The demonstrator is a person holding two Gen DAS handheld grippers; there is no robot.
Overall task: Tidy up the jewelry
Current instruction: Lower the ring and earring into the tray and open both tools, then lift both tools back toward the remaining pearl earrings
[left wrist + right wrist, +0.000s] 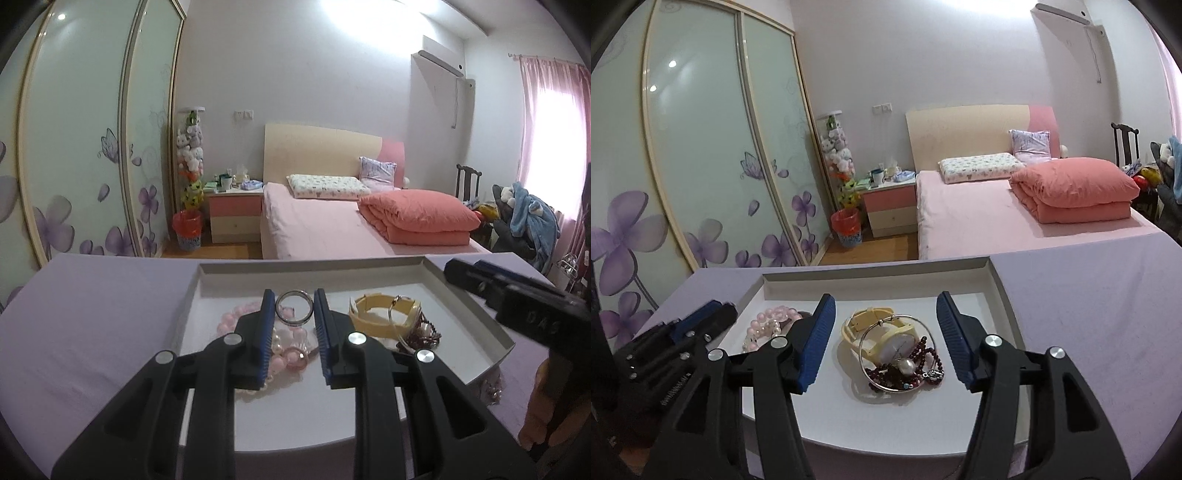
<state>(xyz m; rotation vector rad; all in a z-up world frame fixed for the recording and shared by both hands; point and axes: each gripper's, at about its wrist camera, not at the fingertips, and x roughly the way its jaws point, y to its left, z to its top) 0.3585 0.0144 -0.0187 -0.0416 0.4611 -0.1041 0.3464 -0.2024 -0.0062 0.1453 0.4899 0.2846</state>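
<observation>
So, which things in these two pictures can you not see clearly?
- Pink bead bracelets: in the left wrist view, partly hidden behind the left gripper fingers.
- Silver ring: whether the pads touch it cannot be told.
- Dark red beads: tangled under the wire bangle and yellow watch; count unclear.
- Tray: its near edge is hidden by the right gripper in the right wrist view.

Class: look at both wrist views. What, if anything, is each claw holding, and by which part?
The left claw holds a silver ring upright, pinched at its two opposite outer edges. The right claw is open above the yellow watch, holding nothing.
</observation>
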